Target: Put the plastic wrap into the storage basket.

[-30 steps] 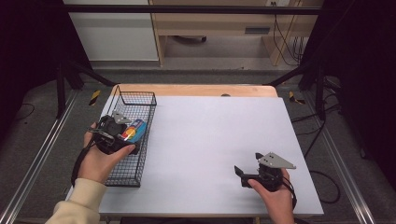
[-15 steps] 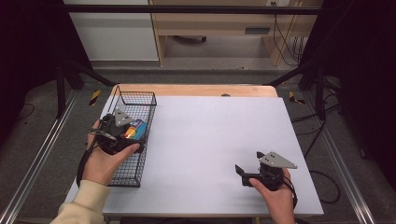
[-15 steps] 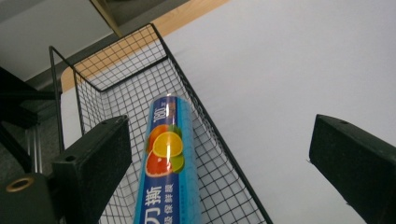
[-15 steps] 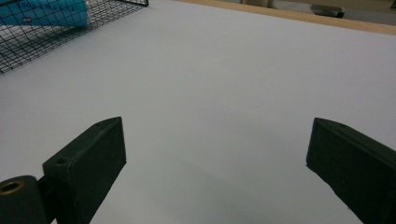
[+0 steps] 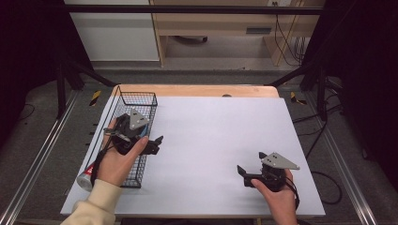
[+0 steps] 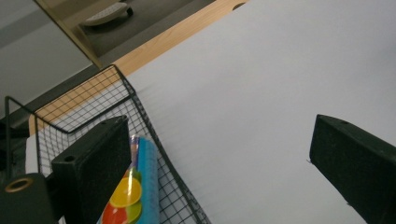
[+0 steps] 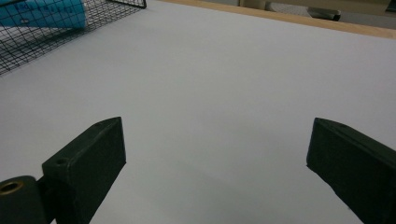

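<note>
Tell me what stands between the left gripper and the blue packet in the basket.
Nothing visible does. The left gripper hangs open over the wire basket, and the blue packet lies inside beside its near jaw, uncovered.

The high view looked forward and down over the whole table from the near side. The left gripper view sat close above the basket, facing far-right. The right gripper view looked low across the table toward the same basket.

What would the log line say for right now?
left gripper: open, empty, by wire basket | blue packet: in basket | right gripper: open, empty, over table
</note>
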